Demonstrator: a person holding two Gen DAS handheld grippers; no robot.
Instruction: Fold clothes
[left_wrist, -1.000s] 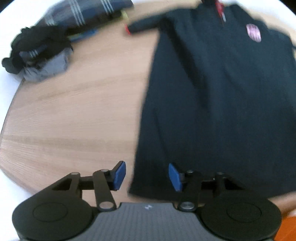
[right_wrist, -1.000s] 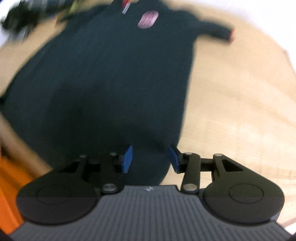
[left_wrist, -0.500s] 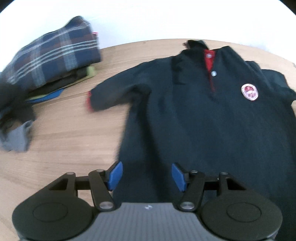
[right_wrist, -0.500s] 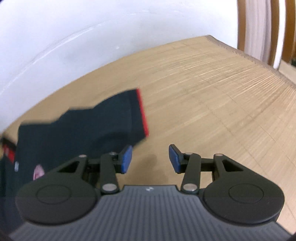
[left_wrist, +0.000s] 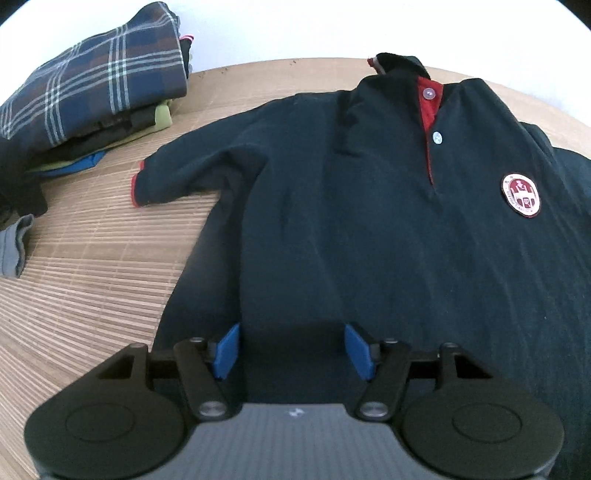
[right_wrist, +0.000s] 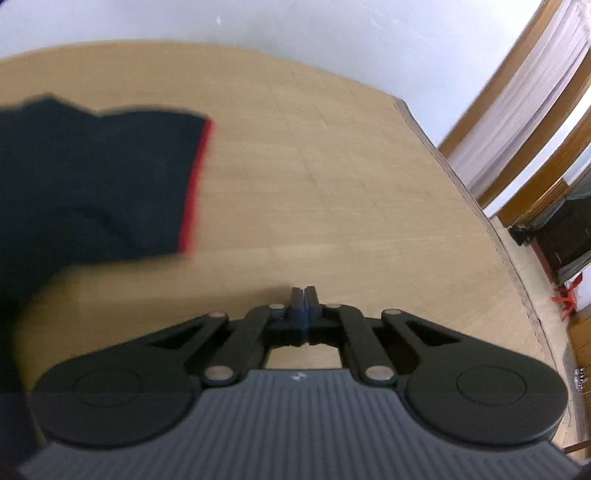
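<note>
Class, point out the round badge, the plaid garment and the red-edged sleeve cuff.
round badge (left_wrist: 521, 195), left wrist view, centre.
plaid garment (left_wrist: 99, 88), left wrist view, top face.
sleeve cuff (right_wrist: 194, 184), right wrist view, red edge.

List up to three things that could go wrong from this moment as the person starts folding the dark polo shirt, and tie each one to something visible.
1. The right gripper is shut on nothing, beside the sleeve; it must reopen or it may only push the cloth.
2. The left gripper is open over the polo shirt, which shows wrinkles; folding now could lock creases in.
3. The folded stack sits close to the other sleeve; a sweep could knock it.
</note>
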